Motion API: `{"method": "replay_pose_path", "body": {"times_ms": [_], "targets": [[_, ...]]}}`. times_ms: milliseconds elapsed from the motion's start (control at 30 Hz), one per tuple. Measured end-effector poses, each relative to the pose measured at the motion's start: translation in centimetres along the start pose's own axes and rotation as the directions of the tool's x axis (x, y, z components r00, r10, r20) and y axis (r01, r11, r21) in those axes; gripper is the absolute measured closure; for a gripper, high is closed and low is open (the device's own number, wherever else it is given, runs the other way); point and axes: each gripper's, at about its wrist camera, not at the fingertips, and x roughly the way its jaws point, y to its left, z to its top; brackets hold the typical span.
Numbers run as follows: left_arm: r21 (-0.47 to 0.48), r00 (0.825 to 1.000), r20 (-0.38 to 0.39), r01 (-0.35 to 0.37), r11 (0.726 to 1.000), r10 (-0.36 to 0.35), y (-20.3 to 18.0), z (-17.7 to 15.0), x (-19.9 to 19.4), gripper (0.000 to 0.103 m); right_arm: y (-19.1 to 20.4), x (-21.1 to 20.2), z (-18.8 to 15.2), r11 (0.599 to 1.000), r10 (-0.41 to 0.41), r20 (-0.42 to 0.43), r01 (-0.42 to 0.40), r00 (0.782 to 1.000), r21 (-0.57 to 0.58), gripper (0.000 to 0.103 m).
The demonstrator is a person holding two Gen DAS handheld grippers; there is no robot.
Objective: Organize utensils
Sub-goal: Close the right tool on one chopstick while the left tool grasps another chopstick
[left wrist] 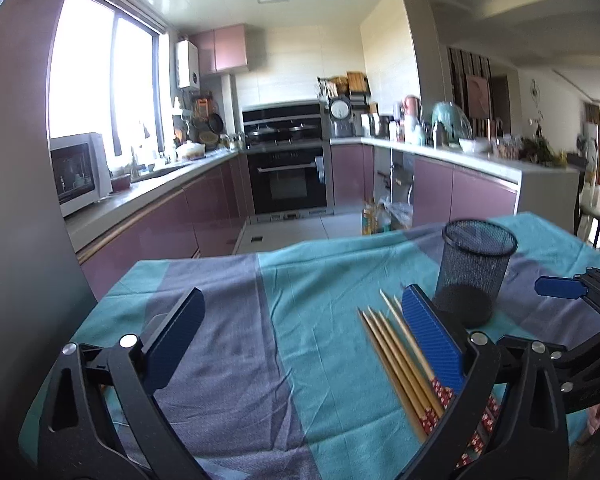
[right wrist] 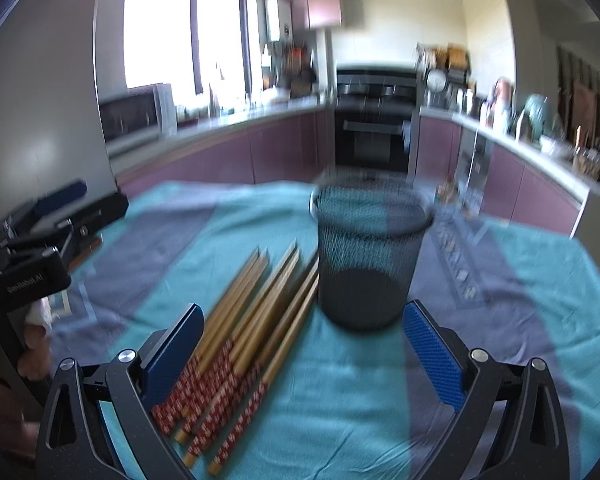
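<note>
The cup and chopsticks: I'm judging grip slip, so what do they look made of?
The cup looks like black metal mesh, matte; the cloth shows through its perforated wall. The chopsticks look like bamboo or wood, pale tan with a slight sheen, and red patterned handle ends that seem painted or wrapped. Blur leaves the grain unclear.

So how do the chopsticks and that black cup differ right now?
The chopsticks lie flat in a loose bundle; the cup stands upright. The chopsticks are pale wood with red patterned ends; the cup is black mesh. The chopsticks are thin sticks; the cup is wide, open-topped and looks empty. Both rest on the cloth, side by side, neither gripped.
</note>
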Motion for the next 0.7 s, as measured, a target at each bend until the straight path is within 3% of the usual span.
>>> {"method": "replay_pose_path", "body": {"times_ms": [200, 533, 700], "targets": [[0.038, 0.991, -0.123, 0.062, 0.997, -0.057, -1.4, -1.4, 2.7, 0.016, -0.1, 2.5, -0.3, 1.0, 0.009, -0.105, -0.007, 0.994, 0.024, 0.027], [0.023, 0.936, -0.317, 0.167, 0.986, -0.151, -2.9, -3.6, 7.8, 0.03, -0.6, 4.7, -0.4, 0.998, 0.019, -0.214, -0.006, 0.977, 0.064, 0.044], [0.041, 0.908, -0.391, 0.179, 0.983, -0.149, -4.0, -4.3, 9.7, 0.04, -1.0, 5.0, -0.2, 0.997, 0.024, -0.225, -0.009, 0.974, 0.07, 0.049]]}}
